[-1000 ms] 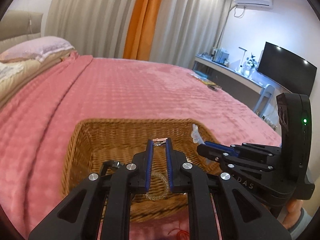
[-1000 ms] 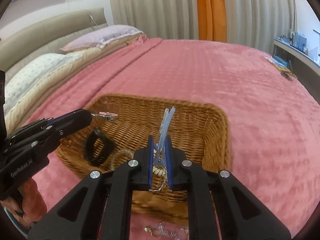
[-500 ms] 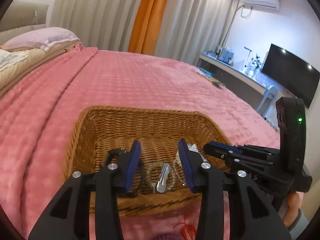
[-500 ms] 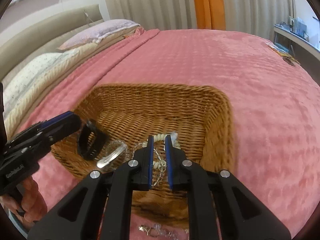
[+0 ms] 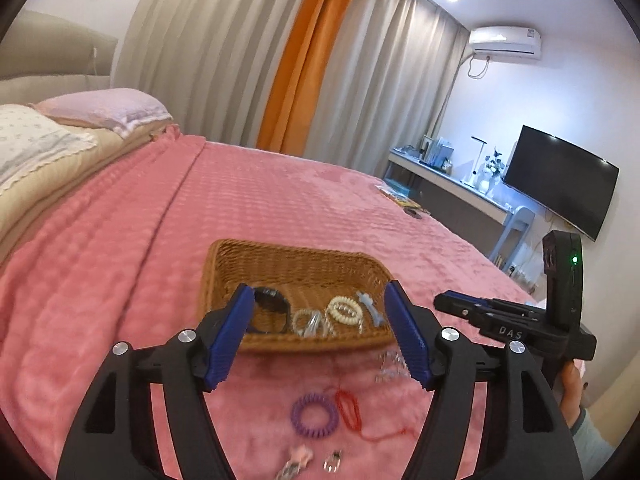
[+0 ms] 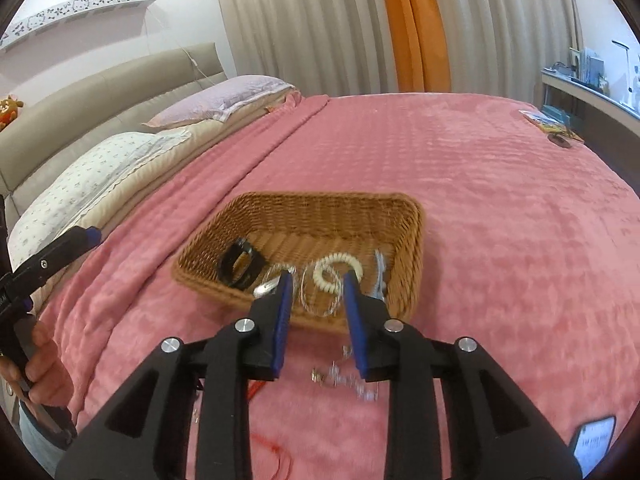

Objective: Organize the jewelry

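Nearest to the cameras, several pieces are lying loose on the pink blanket (image 5: 120, 264): a purple coil hair tie (image 5: 314, 416), a red string loop (image 5: 349, 407), two small clips at the bottom edge of the left view, and a blurred clear chain piece (image 6: 348, 376) just in front of the basket. The left gripper (image 5: 320, 332) has its jaws opening wide and nothing is between them; the right gripper (image 6: 316, 312) has its jaws opening too, only a little apart, and also holds nothing. Behind them stands the wicker basket (image 5: 248, 256), which already contains a black band (image 6: 240, 266), a cream coil tie (image 6: 338, 272), a blue clip (image 5: 370, 306) and some clear rings. The risk, in my judgement, is with the small pieces on the soft blanket: the pads may press them into the pile and close on fabric, or the thin chain may slip out. A reach that is too long could also push the light basket away.
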`<state>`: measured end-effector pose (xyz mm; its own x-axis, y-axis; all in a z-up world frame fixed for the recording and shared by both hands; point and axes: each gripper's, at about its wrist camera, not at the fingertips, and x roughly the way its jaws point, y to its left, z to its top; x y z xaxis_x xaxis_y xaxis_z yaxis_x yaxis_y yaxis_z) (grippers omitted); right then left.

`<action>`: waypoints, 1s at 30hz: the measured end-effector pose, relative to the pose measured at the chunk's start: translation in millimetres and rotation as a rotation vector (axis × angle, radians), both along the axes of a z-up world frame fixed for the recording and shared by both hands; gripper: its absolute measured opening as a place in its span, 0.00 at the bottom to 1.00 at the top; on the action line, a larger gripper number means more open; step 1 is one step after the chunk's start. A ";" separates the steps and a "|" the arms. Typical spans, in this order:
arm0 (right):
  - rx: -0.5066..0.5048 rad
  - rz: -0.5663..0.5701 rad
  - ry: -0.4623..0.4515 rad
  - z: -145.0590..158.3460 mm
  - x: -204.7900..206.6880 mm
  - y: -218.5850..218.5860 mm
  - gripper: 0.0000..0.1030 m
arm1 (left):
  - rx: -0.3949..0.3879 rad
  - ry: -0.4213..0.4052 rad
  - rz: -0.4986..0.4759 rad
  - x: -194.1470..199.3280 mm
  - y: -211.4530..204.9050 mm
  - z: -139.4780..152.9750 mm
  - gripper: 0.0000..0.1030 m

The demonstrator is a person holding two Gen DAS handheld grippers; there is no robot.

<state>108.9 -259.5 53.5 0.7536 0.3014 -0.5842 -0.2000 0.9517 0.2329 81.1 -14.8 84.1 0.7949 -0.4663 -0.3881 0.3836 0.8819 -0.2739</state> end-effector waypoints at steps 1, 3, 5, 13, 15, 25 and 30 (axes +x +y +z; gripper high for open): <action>0.003 -0.001 0.004 -2.3 -5.7 -0.4 0.23 | 0.002 0.002 0.003 -5.1 2.4 -1.0 0.64; 0.003 -0.002 0.013 -8.1 -14.1 0.3 0.23 | 0.006 0.014 0.004 -18.0 7.8 -7.2 0.66; 0.014 0.000 0.034 -17.3 -23.1 1.2 0.23 | 0.014 0.027 0.008 -26.8 11.8 -14.8 0.66; 0.031 0.038 0.135 -56.4 -38.7 22.2 0.23 | 0.140 0.170 -0.035 -33.2 7.3 -74.5 0.66; 0.036 0.051 0.161 -63.4 -37.7 30.7 0.23 | 0.178 0.206 -0.053 -30.4 3.7 -88.9 0.64; -0.008 0.093 0.241 -86.6 -19.8 77.9 0.43 | 0.239 0.303 -0.170 -19.3 -0.3 -123.3 0.58; -0.077 0.080 0.268 -98.4 -6.5 95.7 0.42 | 0.287 0.330 -0.176 -11.3 -1.7 -128.3 0.51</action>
<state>102.4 -163.8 -44.9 0.5448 0.3005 -0.7829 -0.2158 0.9524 0.2153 69.9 -16.4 -44.2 0.5259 -0.4204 -0.7394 0.4679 0.8689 -0.1612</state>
